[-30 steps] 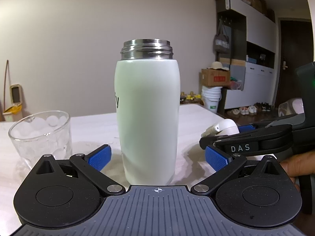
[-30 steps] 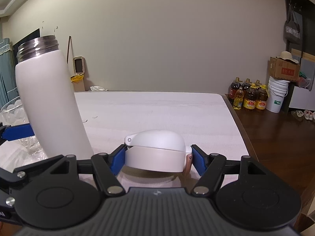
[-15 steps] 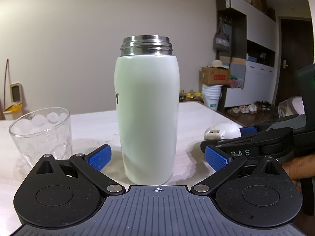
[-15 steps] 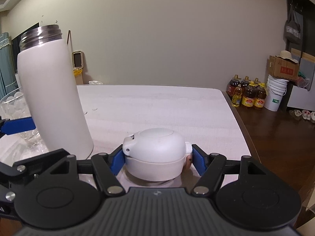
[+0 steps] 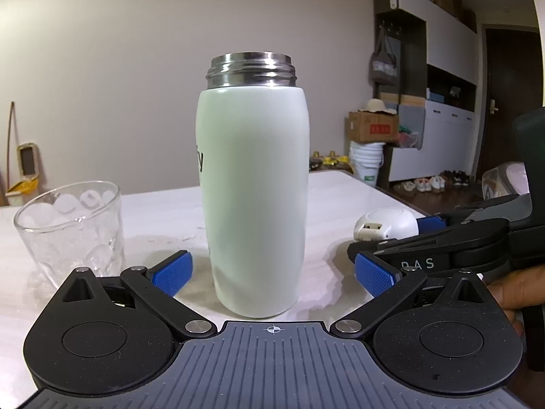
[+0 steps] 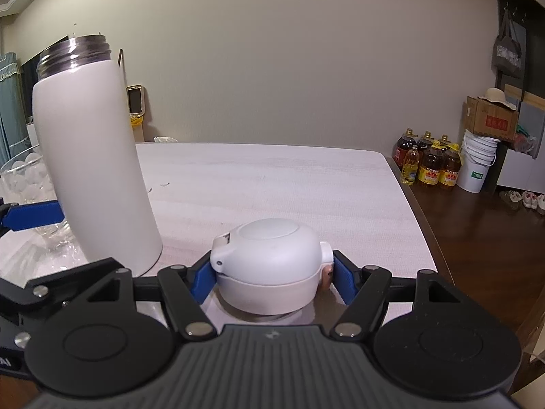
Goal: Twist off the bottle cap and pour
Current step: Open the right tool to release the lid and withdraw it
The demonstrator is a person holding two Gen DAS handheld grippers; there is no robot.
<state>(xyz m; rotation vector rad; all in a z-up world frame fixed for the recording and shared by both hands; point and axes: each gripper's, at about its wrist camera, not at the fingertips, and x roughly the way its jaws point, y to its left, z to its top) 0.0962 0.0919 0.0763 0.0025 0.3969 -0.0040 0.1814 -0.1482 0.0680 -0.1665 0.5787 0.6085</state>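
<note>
The white bottle [image 5: 255, 187] stands upright on the table, its steel threaded neck uncapped. It is seen again in the right wrist view, bottle [image 6: 92, 156]. My left gripper [image 5: 272, 271] is open; its blue pads flank the bottle's base without touching it. The white domed cap [image 6: 269, 262] sits between the blue pads of my right gripper [image 6: 270, 276], which is shut on it, low over the table near the right edge. From the left wrist view the cap [image 5: 386, 225] shows to the bottle's right. A dimpled clear glass [image 5: 71, 228] stands left of the bottle.
The white table [image 6: 272, 177] ends at its right edge just beyond the cap, with dark wood floor below. Oil bottles [image 6: 429, 167], white buckets [image 6: 477, 163] and a cardboard box [image 6: 487, 119] stand by the far wall. A hand [image 5: 511, 286] holds the right gripper.
My right gripper has sunk slightly toward the tabletop with the cap, which now sits level and shows more of its top. The left gripper stays open around the bottle.
</note>
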